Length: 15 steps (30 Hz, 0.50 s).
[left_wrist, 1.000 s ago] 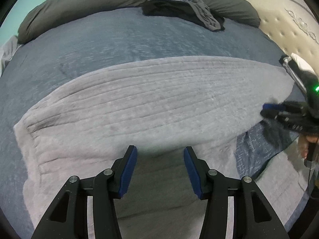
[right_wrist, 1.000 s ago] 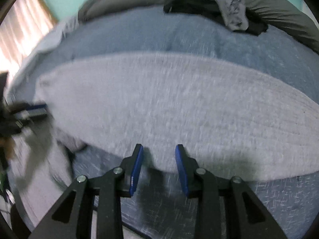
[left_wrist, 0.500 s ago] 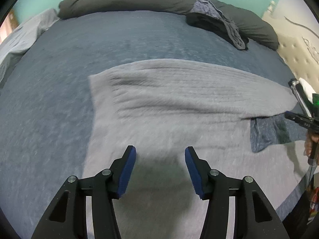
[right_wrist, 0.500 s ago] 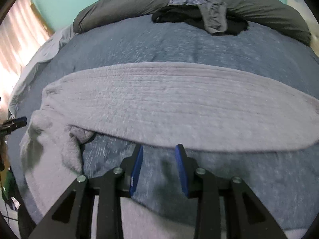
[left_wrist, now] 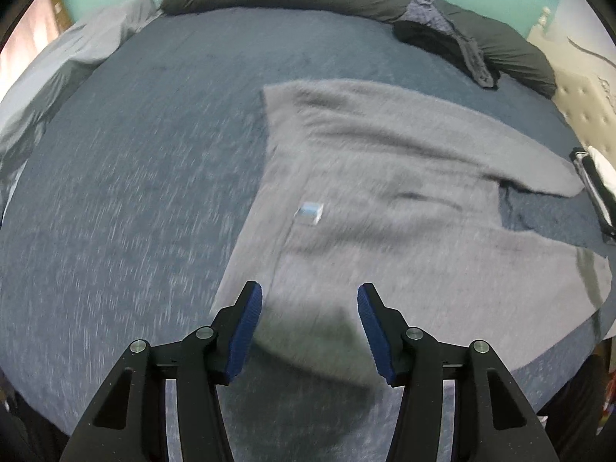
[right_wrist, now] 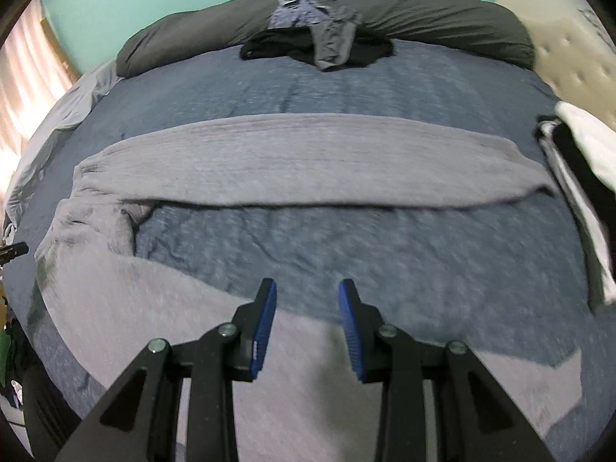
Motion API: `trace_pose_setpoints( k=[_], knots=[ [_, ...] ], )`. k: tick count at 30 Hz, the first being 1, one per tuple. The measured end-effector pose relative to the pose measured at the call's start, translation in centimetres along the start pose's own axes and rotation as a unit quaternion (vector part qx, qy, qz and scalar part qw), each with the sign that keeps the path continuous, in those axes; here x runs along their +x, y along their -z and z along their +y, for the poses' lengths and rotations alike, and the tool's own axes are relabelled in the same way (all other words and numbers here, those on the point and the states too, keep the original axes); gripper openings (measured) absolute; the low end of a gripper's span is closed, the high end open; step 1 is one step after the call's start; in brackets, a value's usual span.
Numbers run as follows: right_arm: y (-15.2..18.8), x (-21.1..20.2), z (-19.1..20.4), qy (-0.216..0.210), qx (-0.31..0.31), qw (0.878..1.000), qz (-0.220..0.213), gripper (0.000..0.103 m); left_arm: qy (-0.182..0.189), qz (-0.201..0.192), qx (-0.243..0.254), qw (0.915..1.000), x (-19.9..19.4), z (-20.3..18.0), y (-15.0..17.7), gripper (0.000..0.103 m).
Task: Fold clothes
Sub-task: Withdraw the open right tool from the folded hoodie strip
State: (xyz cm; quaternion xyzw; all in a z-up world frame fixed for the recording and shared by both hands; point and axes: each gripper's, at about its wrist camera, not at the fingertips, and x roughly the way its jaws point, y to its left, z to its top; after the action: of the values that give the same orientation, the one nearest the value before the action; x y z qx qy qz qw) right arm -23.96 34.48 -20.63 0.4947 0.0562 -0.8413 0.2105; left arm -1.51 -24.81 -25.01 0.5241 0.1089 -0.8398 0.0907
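Note:
A grey ribbed knit garment (left_wrist: 385,177) lies spread on the blue bedspread (left_wrist: 134,192), with a small pale label (left_wrist: 310,213) near its left side. My left gripper (left_wrist: 310,327) hovers over the garment's near edge, open, with nothing between its blue pads. In the right wrist view one long part of the garment (right_wrist: 308,161) stretches across the bed. A second part (right_wrist: 146,327) runs along the near side, and the two join in a bunched end (right_wrist: 88,227) at the left. Above that near part my right gripper (right_wrist: 307,323) is open and empty.
A long dark grey bolster (right_wrist: 423,11) and a heap of dark clothes (right_wrist: 319,46) lie at the far edge. A cream tufted headboard (right_wrist: 569,54) and a black-and-white cloth (right_wrist: 577,169) are at the right. A pale sheet (left_wrist: 57,77) is rumpled at the left.
The left gripper has travelled left along the garment; the label has come into view and the other gripper has left its view. The right gripper has drawn back and risen, off the far part.

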Motion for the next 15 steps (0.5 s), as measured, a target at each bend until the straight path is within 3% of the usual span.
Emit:
trace_pose_setpoints(
  k=[7,15],
  knots=[
    [4.2,-2.7,-4.1,0.018,0.024,1.0,0.0,0.033,0.004,0.02,-0.041,0.999,0.8,2.6,3.2,0.056],
    [9.2,-4.1,-8.2,0.033,0.056,0.998,0.009,0.033,0.021,0.028,-0.061,0.9975,2.2,2.8,4.8,0.056]
  ],
)
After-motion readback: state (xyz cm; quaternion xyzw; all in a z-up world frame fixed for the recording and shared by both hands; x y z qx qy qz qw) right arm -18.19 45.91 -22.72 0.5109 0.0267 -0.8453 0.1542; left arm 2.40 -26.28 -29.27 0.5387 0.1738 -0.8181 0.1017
